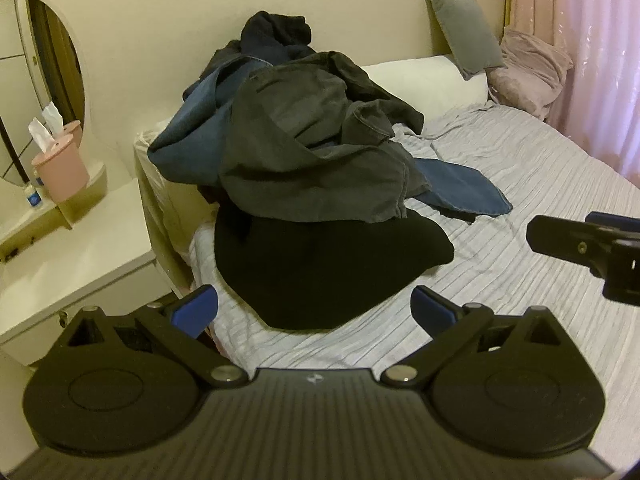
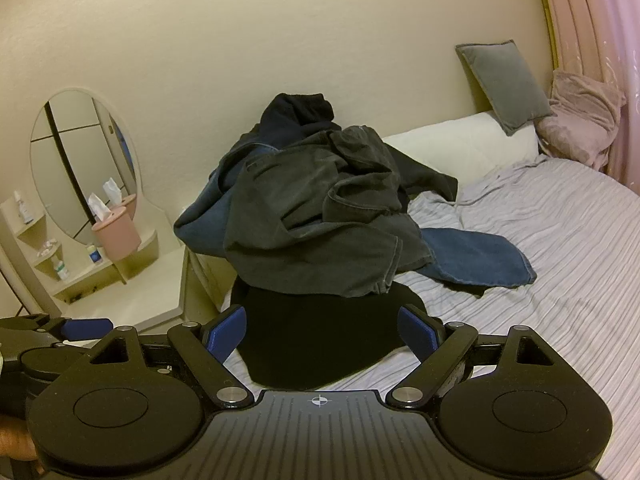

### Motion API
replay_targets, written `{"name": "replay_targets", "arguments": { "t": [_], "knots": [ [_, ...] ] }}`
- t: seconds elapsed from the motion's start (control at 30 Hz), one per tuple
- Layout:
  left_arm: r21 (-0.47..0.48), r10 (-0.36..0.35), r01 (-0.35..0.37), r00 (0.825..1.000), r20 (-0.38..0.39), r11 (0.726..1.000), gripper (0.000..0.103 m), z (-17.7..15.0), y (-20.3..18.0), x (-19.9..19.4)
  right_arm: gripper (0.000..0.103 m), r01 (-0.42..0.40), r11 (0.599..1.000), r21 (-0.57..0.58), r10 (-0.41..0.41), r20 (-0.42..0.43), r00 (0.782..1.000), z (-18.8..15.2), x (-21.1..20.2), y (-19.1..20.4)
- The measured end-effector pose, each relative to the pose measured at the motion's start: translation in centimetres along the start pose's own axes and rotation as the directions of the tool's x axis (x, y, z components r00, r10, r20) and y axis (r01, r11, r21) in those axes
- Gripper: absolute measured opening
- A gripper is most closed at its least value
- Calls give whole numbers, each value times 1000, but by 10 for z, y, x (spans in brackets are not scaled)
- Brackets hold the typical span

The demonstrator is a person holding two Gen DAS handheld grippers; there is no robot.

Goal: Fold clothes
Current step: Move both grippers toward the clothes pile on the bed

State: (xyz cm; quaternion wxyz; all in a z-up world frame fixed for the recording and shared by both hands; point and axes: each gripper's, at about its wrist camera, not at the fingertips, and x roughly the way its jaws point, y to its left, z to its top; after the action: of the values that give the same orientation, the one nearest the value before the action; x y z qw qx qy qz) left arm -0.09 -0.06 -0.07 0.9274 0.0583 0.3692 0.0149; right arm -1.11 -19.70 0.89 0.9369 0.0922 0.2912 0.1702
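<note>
1. Bedroom scene: a bed [image 1: 520, 184] with a striped grey sheet carries the pile of clothes [image 1: 304, 148] at its far left, against the cream wall and just beside the white tabletop [image 1: 80, 248].
2. Pile, unfolded and heaped: a dark grey garment [image 1: 312, 160] lies on top, blue jeans [image 1: 460, 186] trail out to the right, and a black garment [image 1: 320, 264] spreads nearest the tools.
3. Left tool [image 1: 314, 308]: fingers spread wide, nothing held, hovering near the black hem.
4. Right tool [image 2: 320, 332]: likewise wide apart and empty, alongside on the right.
5. Suggested technique: take one garment only, pinching a single edge with each tool well apart, then draw it onto the bare sheet at right to lay it flat; a deep bite risks dragging the heap.
6. Pillows [image 1: 464, 32] stand far right.
</note>
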Motion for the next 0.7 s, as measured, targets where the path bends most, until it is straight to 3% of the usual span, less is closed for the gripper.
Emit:
{"name": "replay_targets", "arguments": {
  "t": [0.7],
  "knots": [
    [1, -41, 41, 999, -18, 999, 101, -10, -5, -2, 86, 3, 1000, 22, -3, -1, 1000, -13, -1, -4]
  ]
}}
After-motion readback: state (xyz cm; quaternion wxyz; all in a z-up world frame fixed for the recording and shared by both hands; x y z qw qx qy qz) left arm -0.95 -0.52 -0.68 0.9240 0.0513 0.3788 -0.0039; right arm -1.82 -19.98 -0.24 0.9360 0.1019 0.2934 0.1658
